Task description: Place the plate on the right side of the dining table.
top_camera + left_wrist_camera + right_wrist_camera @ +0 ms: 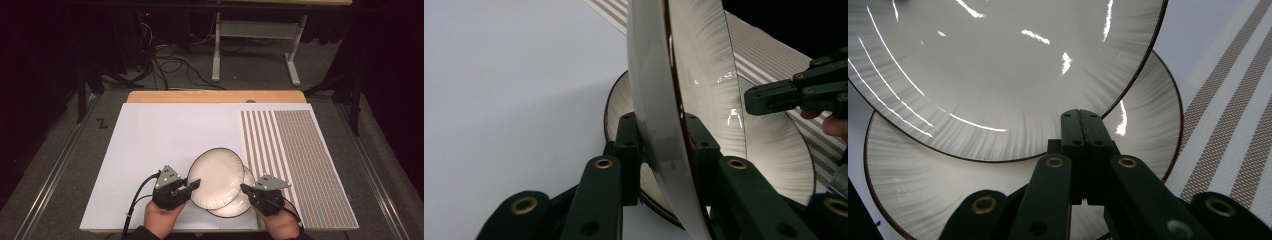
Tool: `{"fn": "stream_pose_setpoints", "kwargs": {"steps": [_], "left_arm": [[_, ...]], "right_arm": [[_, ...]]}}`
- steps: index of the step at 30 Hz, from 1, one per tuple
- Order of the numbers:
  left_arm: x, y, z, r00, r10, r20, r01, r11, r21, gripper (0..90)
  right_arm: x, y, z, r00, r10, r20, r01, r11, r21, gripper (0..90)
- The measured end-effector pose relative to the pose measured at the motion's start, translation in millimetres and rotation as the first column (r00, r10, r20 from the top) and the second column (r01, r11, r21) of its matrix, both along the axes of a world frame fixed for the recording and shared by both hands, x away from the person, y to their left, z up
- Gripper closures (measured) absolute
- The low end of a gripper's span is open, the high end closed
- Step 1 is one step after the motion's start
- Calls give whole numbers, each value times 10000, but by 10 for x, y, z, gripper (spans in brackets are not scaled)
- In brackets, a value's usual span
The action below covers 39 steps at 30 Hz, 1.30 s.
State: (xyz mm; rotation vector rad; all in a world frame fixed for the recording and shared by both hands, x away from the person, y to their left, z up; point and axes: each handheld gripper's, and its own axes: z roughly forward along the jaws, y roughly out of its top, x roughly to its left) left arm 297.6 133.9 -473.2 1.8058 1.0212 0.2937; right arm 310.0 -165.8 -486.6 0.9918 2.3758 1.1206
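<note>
Left claw (664, 145) clamps upper plate (659, 90) rim; right claw (1081, 130) closed, empty.

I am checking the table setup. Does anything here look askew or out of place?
Yes. The upper plate is tilted, its rim clamped by the left gripper, and overlaps the lower plate lying flat. No chips or spills show. The right gripper is shut beside them.

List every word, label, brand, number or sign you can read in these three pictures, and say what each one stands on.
"Z": a black mark on the grey floor, left of the table; it may be tape rather than a letter.
No readable text on the upper plate, the lower plate, the striped mat or either gripper.
The plates carry only fine ribbing and a dark rim line.
</note>
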Motion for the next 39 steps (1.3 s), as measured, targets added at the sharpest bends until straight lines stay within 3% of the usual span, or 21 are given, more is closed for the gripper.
{"fn": "stream_pose_setpoints", "kwargs": {"steps": [8,16,31,38,39], "left_arm": [[-27,-16,-5,9984,-204,518,202,9998,49,753],[-47,-23,-21,9955,-302,894,300,9995,36,755],[-68,-31,-22,9932,-331,1113,322,9994,101,754],[-74,-34,-21,9924,-341,1181,325,9994,153,754],[-74,-34,-21,9923,-345,1187,329,9993,154,754]], "right_arm": [[9,-129,86,9996,-205,213,195,9989,433,882],[-13,-285,186,9982,-400,446,358,9951,919,777],[-124,-579,325,9924,-733,990,580,9870,1500,424],[-176,-671,324,9887,-780,1277,610,9894,1321,232],[-191,-695,334,9887,-966,1147,800,9867,1416,184]]}}
